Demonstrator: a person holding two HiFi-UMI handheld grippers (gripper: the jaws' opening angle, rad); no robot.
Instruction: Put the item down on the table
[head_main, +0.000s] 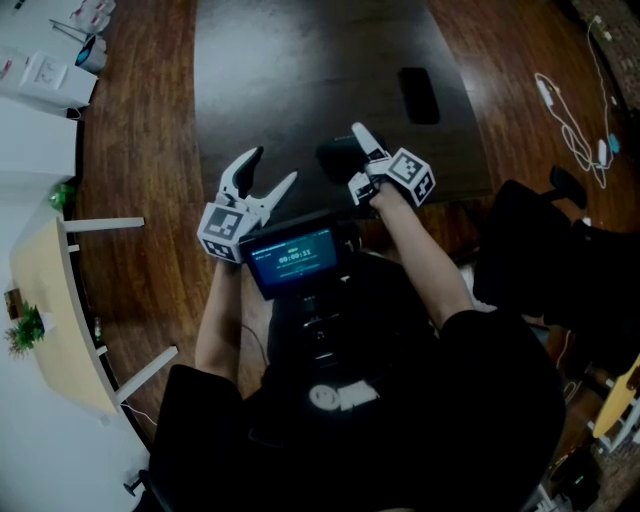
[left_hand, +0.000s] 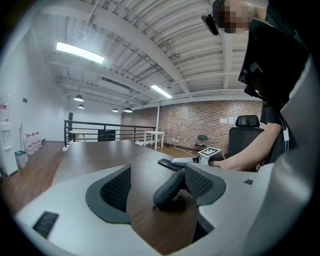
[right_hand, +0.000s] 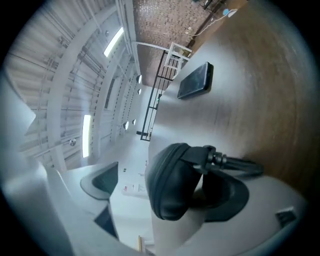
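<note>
A black headset lies on the dark wooden table near its front edge. In the right gripper view its padded earcup fills the space between the jaws, with the thin band running off to the right. My right gripper is open; one pad stands clear of the earcup and the other is mostly hidden behind it. My left gripper hovers open and empty just left of the headset, with nothing between its pads.
A black phone lies flat farther back on the table. A white cable trails on the wooden floor at right, by a black office chair. A light-topped table stands at left. A device with a lit screen hangs at the person's chest.
</note>
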